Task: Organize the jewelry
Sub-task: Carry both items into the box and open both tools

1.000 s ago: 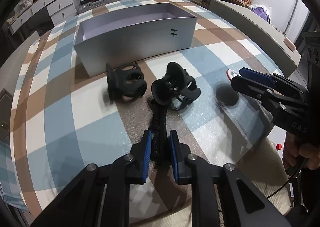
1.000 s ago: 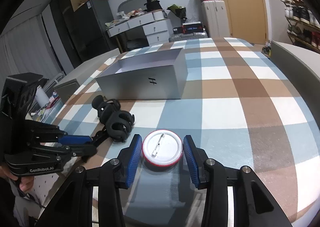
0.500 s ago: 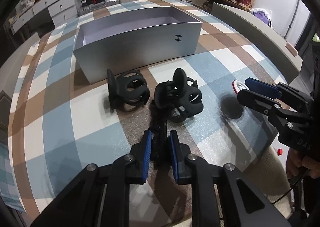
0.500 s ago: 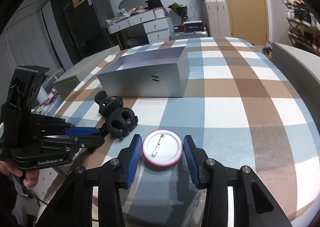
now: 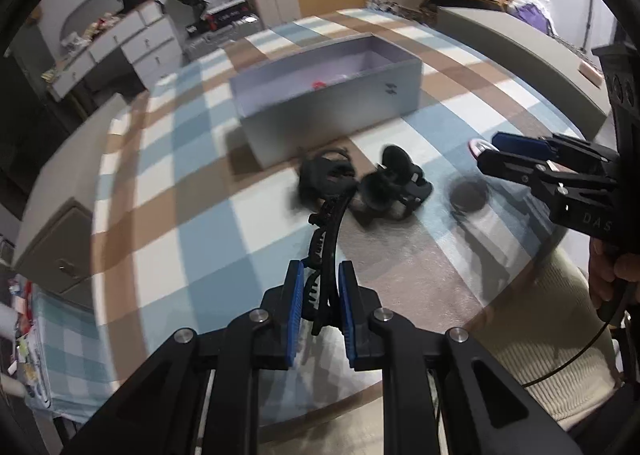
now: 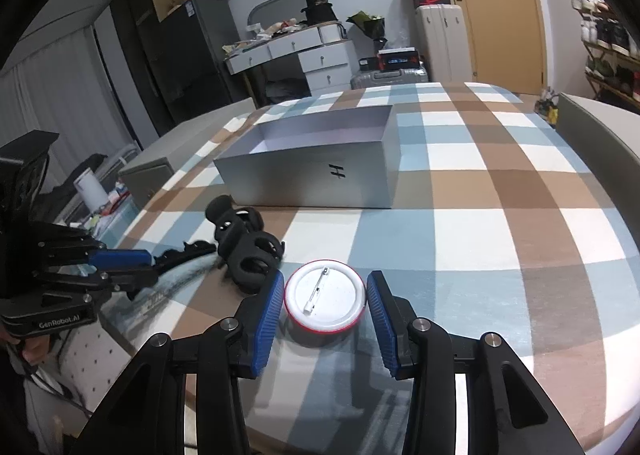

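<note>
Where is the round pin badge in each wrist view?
Left wrist view: the badge shows only as a red and white edge at the right, at the tip of the right gripper, above its round shadow.
Right wrist view: the badge sits low at centre, pin side up, between the jaws.
Shared landmark: the gray box with its black mark, beyond the black hair claws.
</note>
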Motion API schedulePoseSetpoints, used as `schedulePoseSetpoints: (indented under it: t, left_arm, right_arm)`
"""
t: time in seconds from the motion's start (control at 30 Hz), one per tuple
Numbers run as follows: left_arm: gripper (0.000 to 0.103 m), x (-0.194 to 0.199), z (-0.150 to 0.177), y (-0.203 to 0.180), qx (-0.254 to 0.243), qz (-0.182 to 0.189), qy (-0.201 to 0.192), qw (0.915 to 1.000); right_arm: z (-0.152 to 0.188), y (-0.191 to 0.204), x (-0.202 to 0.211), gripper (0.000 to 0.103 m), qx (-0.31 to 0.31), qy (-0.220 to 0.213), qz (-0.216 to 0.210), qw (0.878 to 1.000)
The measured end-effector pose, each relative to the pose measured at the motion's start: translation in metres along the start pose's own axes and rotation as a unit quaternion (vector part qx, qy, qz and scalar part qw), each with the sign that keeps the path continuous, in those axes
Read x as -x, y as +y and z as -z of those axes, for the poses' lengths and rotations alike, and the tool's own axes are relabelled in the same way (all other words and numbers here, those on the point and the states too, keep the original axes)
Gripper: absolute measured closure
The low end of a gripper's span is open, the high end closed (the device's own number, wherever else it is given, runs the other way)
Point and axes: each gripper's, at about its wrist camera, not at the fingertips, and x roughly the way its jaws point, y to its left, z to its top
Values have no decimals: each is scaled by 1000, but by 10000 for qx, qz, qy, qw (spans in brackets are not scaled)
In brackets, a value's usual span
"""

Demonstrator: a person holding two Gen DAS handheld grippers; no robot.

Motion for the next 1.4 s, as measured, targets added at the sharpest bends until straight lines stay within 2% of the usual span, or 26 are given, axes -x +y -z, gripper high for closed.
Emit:
schedulePoseSetpoints:
  t: [0.27,0.43,0.6,0.77,0.87,1.07,1.13,1.27,1.4]
  left_arm:
    - [90,31,-21,8,173,236,-626,9976]
    - [90,37,-43,14,275,145,-1029,9942]
    - [90,33,-60,25,430,251,-1212,9914]
    - [90,32,-77,30,433,402,-1434,9879]
    - [90,25,-87,34,486,651,-1487,9855]
    - [91,-2,-108,42,616,913,-1386,9842]
    - [91,-13,-113,46,681,1116,-1287,9830]
    - [91,-24,-117,42,513,1019,-1262,9854]
    - [91,-45,-118,43,359,1503,-1041,9825]
  right_arm:
    - [-12,-1,6,61,150,-105,58,9998]
    - [-28,1,14,61,264,-371,-90,9989]
    - [-51,8,20,61,425,-728,-315,9959]
    - [-76,11,10,61,425,-835,-457,9946]
    - [-92,8,1,61,355,-880,-492,9943]
    - [-120,1,-21,61,264,-899,-481,9944]
    - [-125,0,-31,61,294,-871,-474,9946]
    - [-128,-3,-48,61,308,-773,-487,9953]
    - [-129,-11,-64,61,156,-585,-467,9971]
